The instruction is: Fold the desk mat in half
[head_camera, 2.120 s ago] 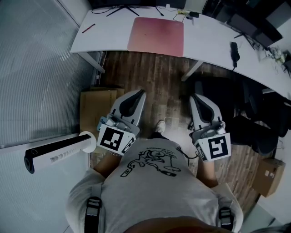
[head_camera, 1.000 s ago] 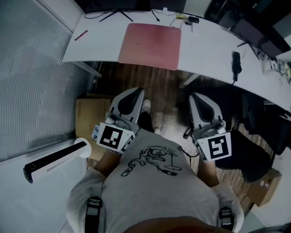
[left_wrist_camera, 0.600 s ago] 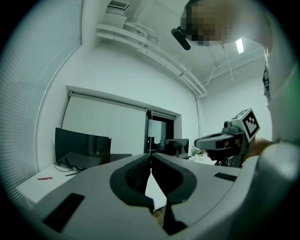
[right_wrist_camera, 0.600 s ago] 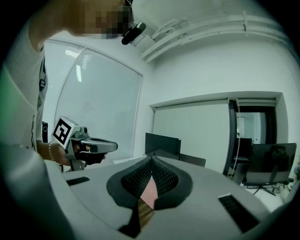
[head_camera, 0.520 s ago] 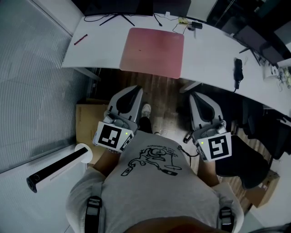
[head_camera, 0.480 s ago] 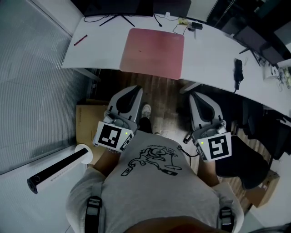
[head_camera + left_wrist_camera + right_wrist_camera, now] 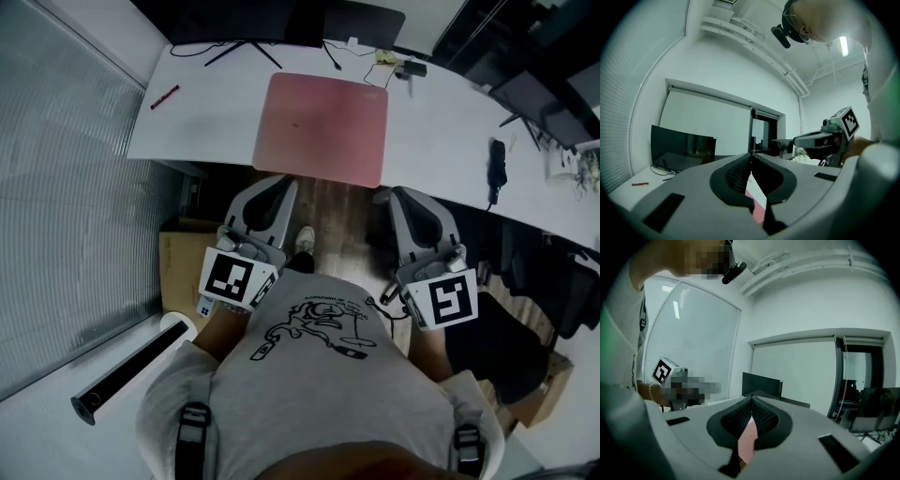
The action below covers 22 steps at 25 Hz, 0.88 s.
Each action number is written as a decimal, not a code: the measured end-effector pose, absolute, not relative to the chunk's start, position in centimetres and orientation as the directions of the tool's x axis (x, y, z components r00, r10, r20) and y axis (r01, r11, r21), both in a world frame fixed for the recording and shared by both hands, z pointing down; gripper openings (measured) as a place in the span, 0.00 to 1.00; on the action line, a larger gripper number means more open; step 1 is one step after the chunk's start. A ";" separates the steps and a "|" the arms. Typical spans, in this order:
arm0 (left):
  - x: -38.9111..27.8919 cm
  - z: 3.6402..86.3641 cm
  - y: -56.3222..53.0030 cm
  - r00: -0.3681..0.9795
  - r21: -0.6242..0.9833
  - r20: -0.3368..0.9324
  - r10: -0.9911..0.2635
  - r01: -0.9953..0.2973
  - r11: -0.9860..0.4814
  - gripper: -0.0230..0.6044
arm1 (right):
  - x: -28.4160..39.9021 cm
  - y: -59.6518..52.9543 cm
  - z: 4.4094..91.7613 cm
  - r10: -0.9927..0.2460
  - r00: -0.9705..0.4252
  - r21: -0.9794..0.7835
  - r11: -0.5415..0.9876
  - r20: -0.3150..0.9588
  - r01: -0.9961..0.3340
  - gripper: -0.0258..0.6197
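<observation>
1. You are holding the left gripper low in front of you, pointing it level at the desk; its jaws are meeting tip to tip and gripping nothing.
2. You are holding the right gripper beside it, well apart; its jaws are also pressing together at the tips and carrying nothing.
3. The desk mat, pink, is lying flat and unfolded on the white desk, its near edge sitting at the desk's front edge; both grippers are hanging just short of that edge, not touching it.
4. A red pen is lying well to the left of the mat; a monitor stand is standing behind it; a black handset is lying far to its right.
</observation>
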<state>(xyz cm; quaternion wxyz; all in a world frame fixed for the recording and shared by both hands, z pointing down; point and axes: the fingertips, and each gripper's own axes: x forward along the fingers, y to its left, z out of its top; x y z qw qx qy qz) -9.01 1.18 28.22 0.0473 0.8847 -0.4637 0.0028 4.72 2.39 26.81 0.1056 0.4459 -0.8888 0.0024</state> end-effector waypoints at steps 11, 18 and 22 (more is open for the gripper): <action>-13.4 28.8 -7.1 0.572 0.095 0.056 -0.818 -0.819 -0.566 0.08 | 0.3 -5.8 26.6 -0.786 -0.591 0.109 0.614 0.182 -0.782 0.05; -15.6 29.9 -10.5 0.580 0.104 0.064 -0.812 -0.813 -0.572 0.08 | -1.9 -9.1 27.0 -0.792 -0.583 0.113 0.605 0.180 -0.788 0.05; -16.6 30.7 -11.8 0.585 0.107 0.071 -0.808 -0.810 -0.577 0.08 | -2.9 -10.1 27.3 -0.800 -0.572 0.110 0.594 0.178 -0.797 0.05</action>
